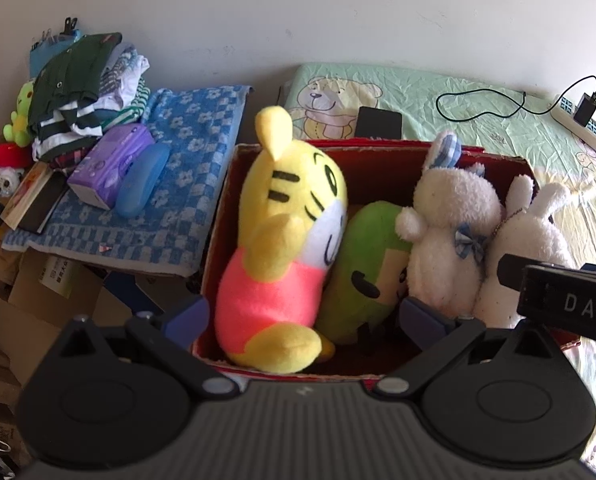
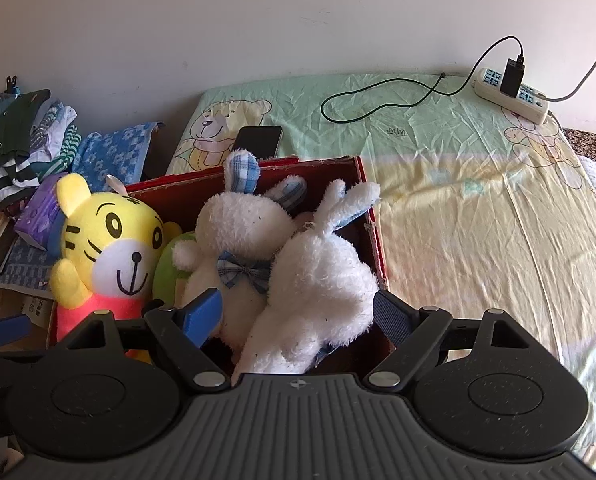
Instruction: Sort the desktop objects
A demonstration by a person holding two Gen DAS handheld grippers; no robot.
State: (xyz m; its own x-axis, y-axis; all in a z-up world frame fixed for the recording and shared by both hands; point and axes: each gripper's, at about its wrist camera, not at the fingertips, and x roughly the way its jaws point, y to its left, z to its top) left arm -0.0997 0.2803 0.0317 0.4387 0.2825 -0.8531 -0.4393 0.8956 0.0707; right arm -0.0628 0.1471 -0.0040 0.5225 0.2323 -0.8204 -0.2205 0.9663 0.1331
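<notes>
A red cardboard box (image 1: 377,164) (image 2: 361,172) on the bed holds several plush toys: a yellow tiger in a pink shirt (image 1: 286,240) (image 2: 106,240), a green plush (image 1: 361,264) (image 2: 170,268), a white rabbit with a blue checked bow (image 1: 449,232) (image 2: 238,240) and a second white rabbit (image 1: 533,248) (image 2: 321,280). My left gripper (image 1: 303,316) is open, its fingers wide on either side of the tiger and green plush. My right gripper (image 2: 298,312) is open around the second rabbit without squeezing it; its body (image 1: 557,292) shows in the left wrist view.
A black phone (image 1: 377,122) (image 2: 258,142) lies behind the box on the bear-print sheet (image 2: 457,200). A power strip with charger and cable (image 2: 511,88) (image 1: 581,120) sits at the back right. At left, a blue towel (image 1: 186,184) carries a tissue pack (image 1: 110,164), blue case (image 1: 142,184) and folded clothes (image 1: 78,88).
</notes>
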